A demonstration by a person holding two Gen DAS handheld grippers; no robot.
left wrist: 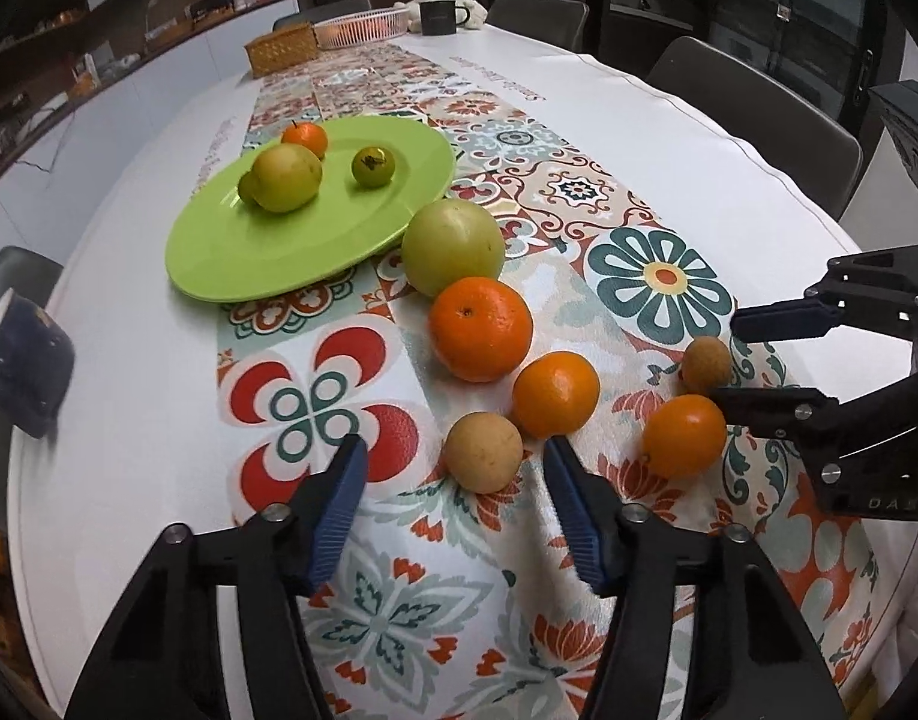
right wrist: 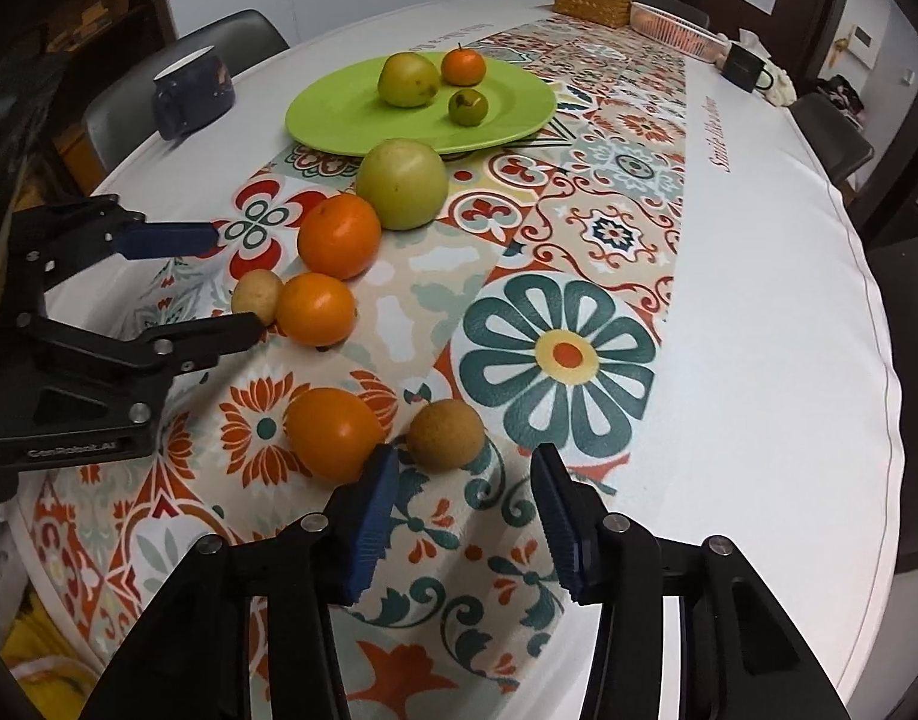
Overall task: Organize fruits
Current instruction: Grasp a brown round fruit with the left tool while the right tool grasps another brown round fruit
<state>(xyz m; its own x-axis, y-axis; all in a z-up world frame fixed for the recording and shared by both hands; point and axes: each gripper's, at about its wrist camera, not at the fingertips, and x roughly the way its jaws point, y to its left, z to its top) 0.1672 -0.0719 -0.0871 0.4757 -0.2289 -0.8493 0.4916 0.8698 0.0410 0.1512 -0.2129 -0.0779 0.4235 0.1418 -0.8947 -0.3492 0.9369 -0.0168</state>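
I see a table [left wrist: 669,138] under a white cloth with a bright tiled floral runner [left wrist: 351,396] down its middle. On the runner lie a green plate [left wrist: 267,252], a large green apple [left wrist: 453,247], three oranges [left wrist: 480,329] and two small brown fruits [left wrist: 483,459] in a loose line. A dark blue mug [right wrist: 192,97] stands on the white cloth beside the plate. At the far end sit a wicker box [left wrist: 282,49], a white basket [left wrist: 363,26] and a dark mug [left wrist: 440,17].

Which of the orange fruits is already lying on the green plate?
Only the small orange with a stem, at the far side of the green plate beside the yellow-green fruit. The other three oranges lie on the patterned cloth.
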